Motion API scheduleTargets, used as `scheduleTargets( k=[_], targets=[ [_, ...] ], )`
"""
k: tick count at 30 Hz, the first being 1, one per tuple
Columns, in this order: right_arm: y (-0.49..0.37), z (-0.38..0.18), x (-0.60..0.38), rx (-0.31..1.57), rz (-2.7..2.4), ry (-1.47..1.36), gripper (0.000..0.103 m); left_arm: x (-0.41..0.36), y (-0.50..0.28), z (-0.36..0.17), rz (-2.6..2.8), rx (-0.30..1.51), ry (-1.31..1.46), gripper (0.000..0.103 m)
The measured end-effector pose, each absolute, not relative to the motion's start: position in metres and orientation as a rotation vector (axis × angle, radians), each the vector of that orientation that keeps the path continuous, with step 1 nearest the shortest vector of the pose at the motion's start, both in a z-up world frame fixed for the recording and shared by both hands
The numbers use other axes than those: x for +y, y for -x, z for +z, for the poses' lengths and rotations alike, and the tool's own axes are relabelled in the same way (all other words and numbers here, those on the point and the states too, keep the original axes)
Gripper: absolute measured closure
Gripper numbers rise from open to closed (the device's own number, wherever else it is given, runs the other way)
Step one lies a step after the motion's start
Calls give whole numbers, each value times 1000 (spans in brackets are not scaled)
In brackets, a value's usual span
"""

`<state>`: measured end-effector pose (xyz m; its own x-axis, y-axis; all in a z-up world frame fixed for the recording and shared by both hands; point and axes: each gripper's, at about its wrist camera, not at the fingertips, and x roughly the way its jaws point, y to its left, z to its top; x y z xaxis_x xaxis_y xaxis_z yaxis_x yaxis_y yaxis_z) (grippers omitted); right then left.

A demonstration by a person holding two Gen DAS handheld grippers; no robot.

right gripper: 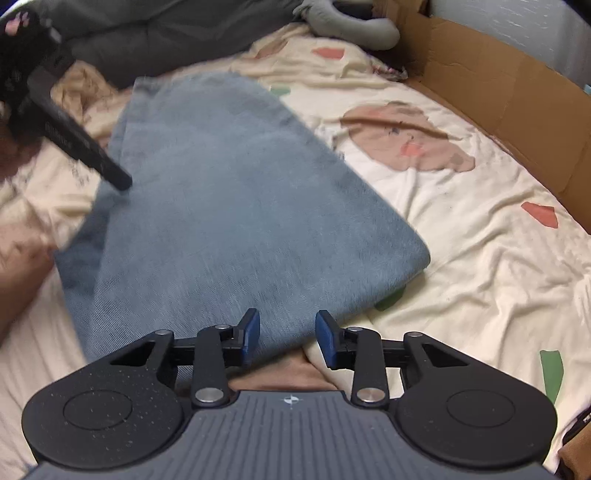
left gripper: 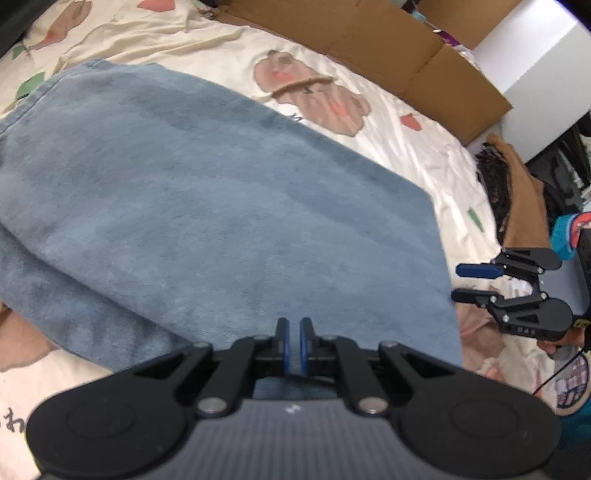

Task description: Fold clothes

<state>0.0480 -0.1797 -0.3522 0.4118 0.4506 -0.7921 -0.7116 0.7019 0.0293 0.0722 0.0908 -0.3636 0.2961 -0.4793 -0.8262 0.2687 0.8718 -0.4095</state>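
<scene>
A folded blue denim garment point(left gripper: 221, 206) lies flat on a cream bedsheet point(left gripper: 399, 147) printed with bears. My left gripper point(left gripper: 294, 332) is at the garment's near edge, shut, with a strip of blue cloth pinched between its blue pads. In the right wrist view the same garment point(right gripper: 229, 206) runs away from me, and my right gripper point(right gripper: 286, 332) hovers over its near end with the jaws apart and nothing pressed between them. The right gripper point(left gripper: 458, 282) also shows beside the garment's right edge. The left gripper point(right gripper: 123, 181) reaches in from the upper left onto the cloth.
A flattened cardboard box point(right gripper: 517, 96) lines the bed's far right side. Dark grey bedding point(right gripper: 147, 33) and a grey stuffed shape point(right gripper: 362, 26) lie at the far end. Brown cloth point(left gripper: 521, 192) is heaped past the bed's right edge, near a person's teal sleeve point(left gripper: 563, 236).
</scene>
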Motion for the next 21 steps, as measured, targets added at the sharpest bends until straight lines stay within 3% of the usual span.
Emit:
scheduleTargets(
  k=[21],
  targets=[
    [6,-366,-144,975,965,411,65,73,-45,-384,-643,1358,143,98]
  ],
)
